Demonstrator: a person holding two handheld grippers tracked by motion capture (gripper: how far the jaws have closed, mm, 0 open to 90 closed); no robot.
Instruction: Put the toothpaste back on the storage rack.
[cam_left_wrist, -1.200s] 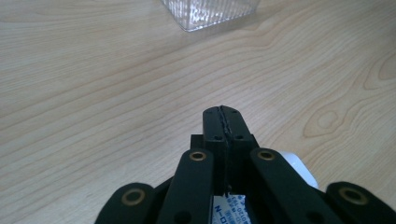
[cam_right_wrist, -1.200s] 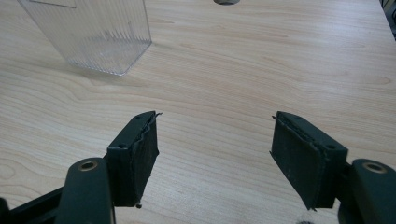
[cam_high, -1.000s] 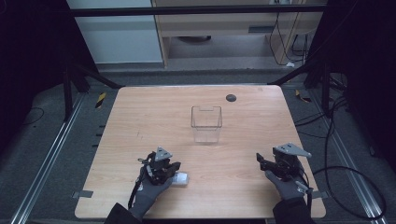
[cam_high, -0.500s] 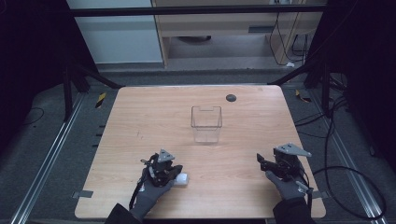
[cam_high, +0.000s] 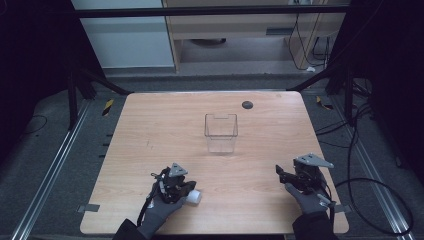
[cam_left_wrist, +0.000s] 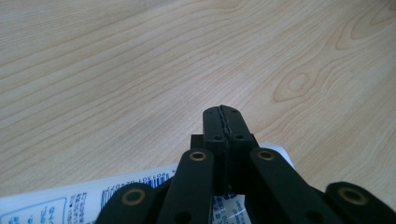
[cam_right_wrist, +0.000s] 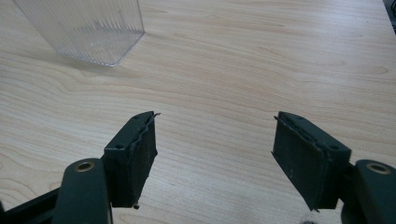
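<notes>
Two grippers are observed: left gripper (cam_high: 186, 189) is closed beside the white packet (cam_high: 194, 197), gripping nothing visible; right gripper (cam_right_wrist: 215, 158), just opening, is empty.

The only print stood on the white packet (cam_left_wrist: 70, 203) lying under the left gripper (cam_left_wrist: 223, 122) in the left gripper view. Blue characters ran across its face, too small and blurred to be read, with part of a blue-outlined box at its near left edge. A row of dark digits ran along the packet's upper edge, seen upside down and too soft to make out with any certainty. A little more blue print showed on the strip of packet between the gripper's black links, also illegible. In the high view the same packet (cam_high: 194, 197) appeared as a plain white shape with no lettering that could be told.
</notes>
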